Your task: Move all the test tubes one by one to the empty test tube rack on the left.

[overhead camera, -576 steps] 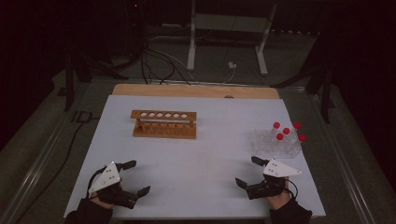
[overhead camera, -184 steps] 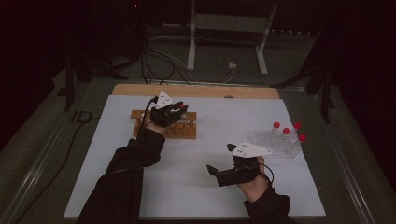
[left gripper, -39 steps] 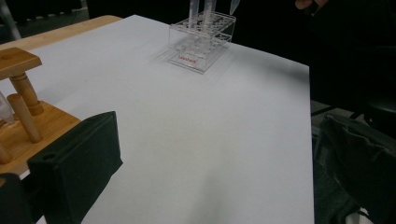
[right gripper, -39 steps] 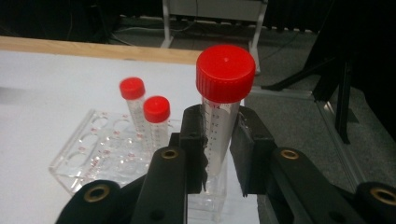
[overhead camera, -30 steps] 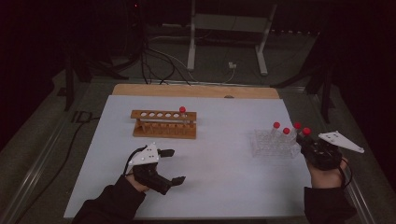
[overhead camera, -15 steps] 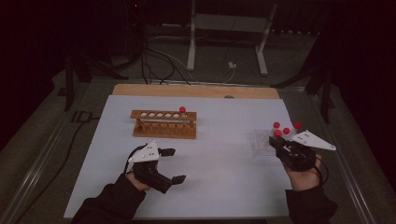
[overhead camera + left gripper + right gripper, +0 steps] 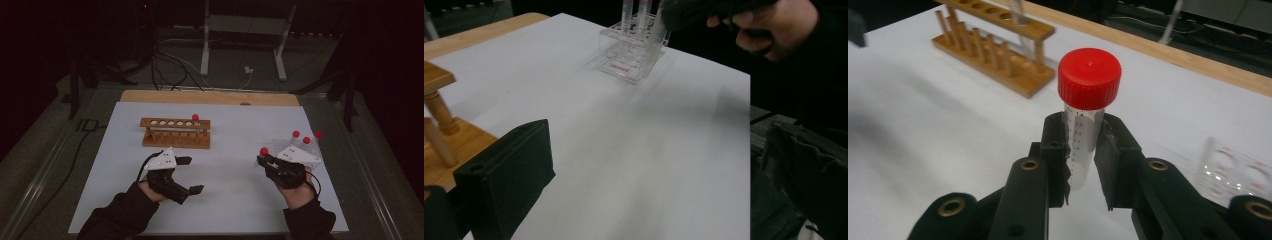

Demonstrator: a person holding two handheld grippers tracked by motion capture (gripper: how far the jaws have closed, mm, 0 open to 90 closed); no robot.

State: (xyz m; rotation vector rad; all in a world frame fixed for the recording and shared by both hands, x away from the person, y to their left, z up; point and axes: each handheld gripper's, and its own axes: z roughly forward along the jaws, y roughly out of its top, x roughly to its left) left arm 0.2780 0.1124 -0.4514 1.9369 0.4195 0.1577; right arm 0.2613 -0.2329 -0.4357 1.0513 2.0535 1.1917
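While gripper-clamped (image 7: 1083, 165), tube's (image 7: 1083, 140) bottom hidden.

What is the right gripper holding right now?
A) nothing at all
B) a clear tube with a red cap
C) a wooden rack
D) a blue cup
B: in the right gripper view the right gripper has its two black jaws pressed against the sides of a clear tube with a red cap, held upright above the white table.
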